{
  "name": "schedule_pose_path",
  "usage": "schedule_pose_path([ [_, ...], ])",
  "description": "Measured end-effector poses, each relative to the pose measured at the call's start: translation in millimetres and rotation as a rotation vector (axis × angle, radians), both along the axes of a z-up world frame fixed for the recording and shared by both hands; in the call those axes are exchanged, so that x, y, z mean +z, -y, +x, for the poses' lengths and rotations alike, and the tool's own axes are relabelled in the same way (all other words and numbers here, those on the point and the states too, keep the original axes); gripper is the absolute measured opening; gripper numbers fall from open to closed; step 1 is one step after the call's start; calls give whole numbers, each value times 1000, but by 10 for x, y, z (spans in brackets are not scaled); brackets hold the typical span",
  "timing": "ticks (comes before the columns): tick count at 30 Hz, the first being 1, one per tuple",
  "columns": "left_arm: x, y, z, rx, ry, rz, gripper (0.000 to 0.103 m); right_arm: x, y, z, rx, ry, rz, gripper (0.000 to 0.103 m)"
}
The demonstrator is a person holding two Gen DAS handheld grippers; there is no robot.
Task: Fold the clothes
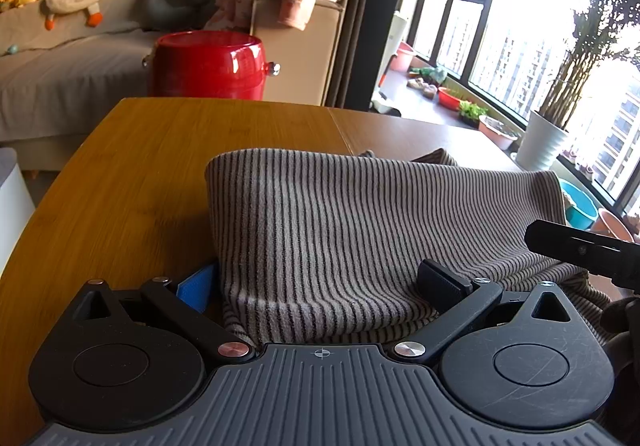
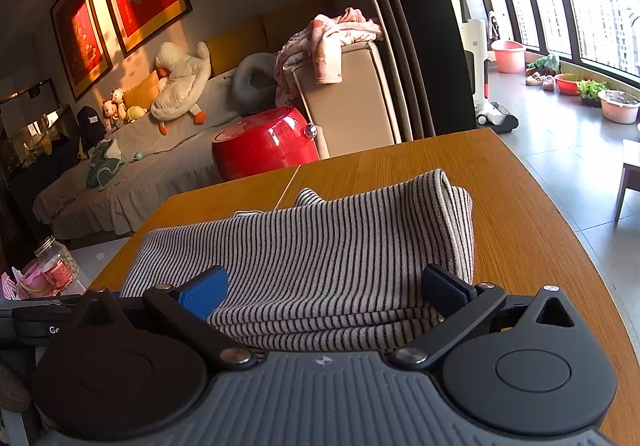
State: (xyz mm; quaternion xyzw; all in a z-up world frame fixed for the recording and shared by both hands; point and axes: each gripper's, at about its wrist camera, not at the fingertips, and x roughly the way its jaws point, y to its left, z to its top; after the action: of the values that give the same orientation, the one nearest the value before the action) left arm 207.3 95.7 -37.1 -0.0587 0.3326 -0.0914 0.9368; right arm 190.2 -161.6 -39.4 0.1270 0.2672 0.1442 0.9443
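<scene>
A folded garment with thin brown and black stripes (image 1: 360,214) lies on the wooden table (image 1: 160,166). My left gripper (image 1: 320,284) stands open at the garment's near edge, its blue left pad (image 1: 198,284) just outside the cloth's left fold and its right pad (image 1: 442,284) on top of the fabric. In the right wrist view the same garment (image 2: 340,238) fills the space between the wide-apart fingers of my open right gripper (image 2: 324,292). The folded layers show at the near edge. Part of the right gripper's body (image 1: 580,250) enters the left wrist view from the right.
A red round stool (image 1: 210,64) stands beyond the table's far edge, in front of a grey sofa (image 1: 60,74) with plush toys and a pile of pink clothes (image 2: 328,42). Windows, potted plants and basins lie to the right. A clear jar (image 2: 56,264) stands low at left.
</scene>
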Motion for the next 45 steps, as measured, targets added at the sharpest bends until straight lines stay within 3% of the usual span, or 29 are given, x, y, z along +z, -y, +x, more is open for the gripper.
schedule_pose_path([
  [14,6,-1,-6,1,1,-3,103,-3,-21,15,7,-7,-13,103],
  [29,6,5,10,3,2,-4,103,-5,-124,182,96,-51,-54,103],
  [37,12,-8,7,-2,1,-9,103,70,-156,60,107,-56,-164,103],
  [43,14,-9,15,-2,1,-11,103,158,-33,-50,48,-86,-240,96],
  [45,13,-9,16,-2,1,-11,103,190,61,-64,-4,-96,-240,78],
])
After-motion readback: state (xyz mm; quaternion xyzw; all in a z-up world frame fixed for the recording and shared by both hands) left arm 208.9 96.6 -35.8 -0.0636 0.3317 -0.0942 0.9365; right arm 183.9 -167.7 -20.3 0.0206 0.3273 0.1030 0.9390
